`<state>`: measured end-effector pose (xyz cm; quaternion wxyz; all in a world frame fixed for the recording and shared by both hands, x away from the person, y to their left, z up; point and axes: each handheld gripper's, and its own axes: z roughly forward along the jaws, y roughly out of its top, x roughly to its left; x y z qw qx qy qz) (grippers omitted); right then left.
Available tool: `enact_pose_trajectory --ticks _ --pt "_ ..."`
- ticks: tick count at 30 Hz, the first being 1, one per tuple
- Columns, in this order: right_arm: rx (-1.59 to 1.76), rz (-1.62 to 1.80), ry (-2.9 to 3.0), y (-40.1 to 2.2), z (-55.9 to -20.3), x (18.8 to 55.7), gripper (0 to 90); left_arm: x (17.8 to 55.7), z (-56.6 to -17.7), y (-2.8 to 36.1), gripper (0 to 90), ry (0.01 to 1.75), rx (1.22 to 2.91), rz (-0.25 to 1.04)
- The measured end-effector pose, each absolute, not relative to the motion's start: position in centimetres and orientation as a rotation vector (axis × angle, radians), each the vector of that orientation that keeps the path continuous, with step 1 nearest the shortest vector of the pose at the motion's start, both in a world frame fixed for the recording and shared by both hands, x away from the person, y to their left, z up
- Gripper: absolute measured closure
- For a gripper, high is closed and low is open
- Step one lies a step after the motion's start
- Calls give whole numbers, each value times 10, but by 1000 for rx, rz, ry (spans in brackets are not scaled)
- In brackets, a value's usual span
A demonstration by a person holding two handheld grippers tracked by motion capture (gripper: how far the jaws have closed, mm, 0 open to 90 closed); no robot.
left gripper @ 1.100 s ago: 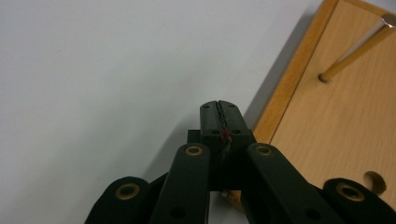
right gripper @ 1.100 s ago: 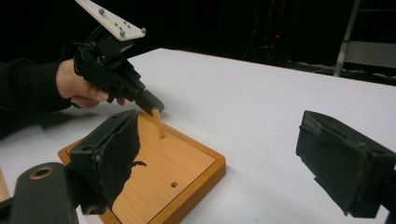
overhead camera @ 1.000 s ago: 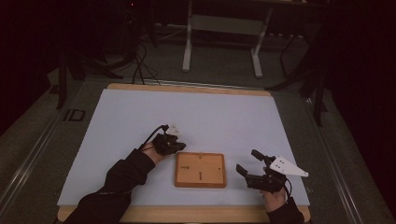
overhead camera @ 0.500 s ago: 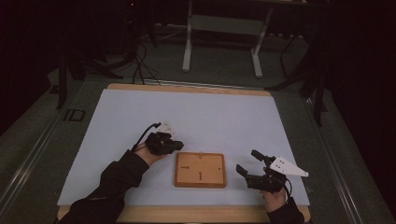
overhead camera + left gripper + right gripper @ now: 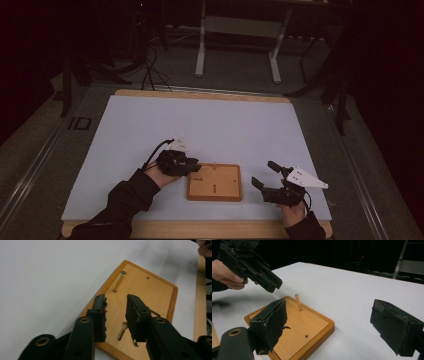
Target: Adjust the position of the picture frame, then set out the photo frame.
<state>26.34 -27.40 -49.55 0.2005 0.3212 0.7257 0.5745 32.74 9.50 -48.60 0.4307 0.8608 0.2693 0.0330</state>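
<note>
1. Lying at the lower middle of the high view, the white table (image 5: 210, 125) carries no readable writing; a dark mark on the floor at its left edge is too blurred to read.
2. The wooden board (image 5: 215, 182), tan with a darker raised rim, sits low and centre, unlabelled.
3. The right gripper (image 5: 265, 176), lower right, stands wide and empty.
4. The left gripper (image 5: 196, 167), over the board's left edge, has just been opening; its jaws are narrowly apart, nothing between.
5. A thin wooden peg (image 5: 298, 302) stands upright in the board; a second (image 5: 122, 332) shows between the left jaws.
</note>
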Motion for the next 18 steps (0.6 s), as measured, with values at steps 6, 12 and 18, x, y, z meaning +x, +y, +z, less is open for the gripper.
enact_pose_trajectory --ticks 6,12,18 --pt "901 1606 2047 -272 -495 263 136 319 -482 87 659 651 2130 82" --pt "887 1605 2083 -268 -495 262 136 315 -481 74 659 629 2156 104" --pt "886 1599 2086 -267 -496 262 136 319 -483 61 660 629 2178 122"
